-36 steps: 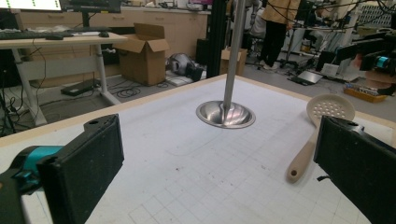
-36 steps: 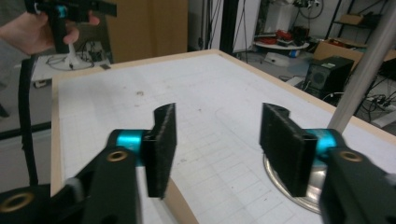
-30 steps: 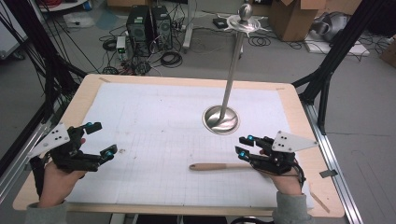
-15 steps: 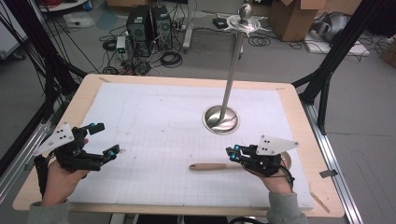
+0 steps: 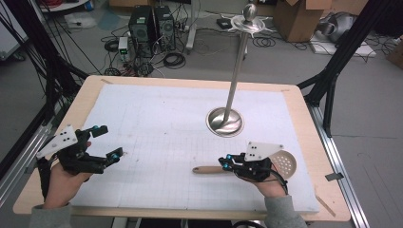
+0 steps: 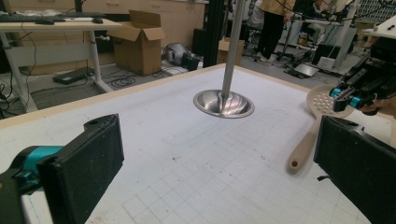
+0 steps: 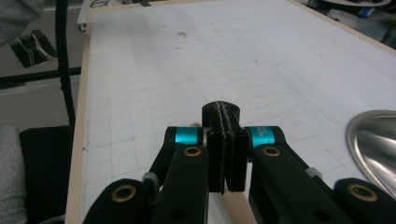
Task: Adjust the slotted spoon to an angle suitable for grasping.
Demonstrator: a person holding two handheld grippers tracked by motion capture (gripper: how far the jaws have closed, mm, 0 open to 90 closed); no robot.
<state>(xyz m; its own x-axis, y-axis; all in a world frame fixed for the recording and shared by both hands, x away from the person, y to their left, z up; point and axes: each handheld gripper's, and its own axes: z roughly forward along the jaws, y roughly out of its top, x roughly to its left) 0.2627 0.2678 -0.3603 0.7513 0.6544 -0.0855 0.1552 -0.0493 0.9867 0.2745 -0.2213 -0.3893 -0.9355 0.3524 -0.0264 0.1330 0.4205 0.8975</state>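
Under right gripper (image 5: 227,163): spoon handle (image 5: 206,169) (wooden) beneath pressed-together fingers (image 7: 226,140).

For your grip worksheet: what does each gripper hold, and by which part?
Right gripper is shut above the wooden skimmer's handle; a hold cannot be told. Left gripper holds nothing.

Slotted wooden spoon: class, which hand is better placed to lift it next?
Right. The right tool sits shut over the slotted wooden spoon handle; the left tool hangs open, well apart from it.
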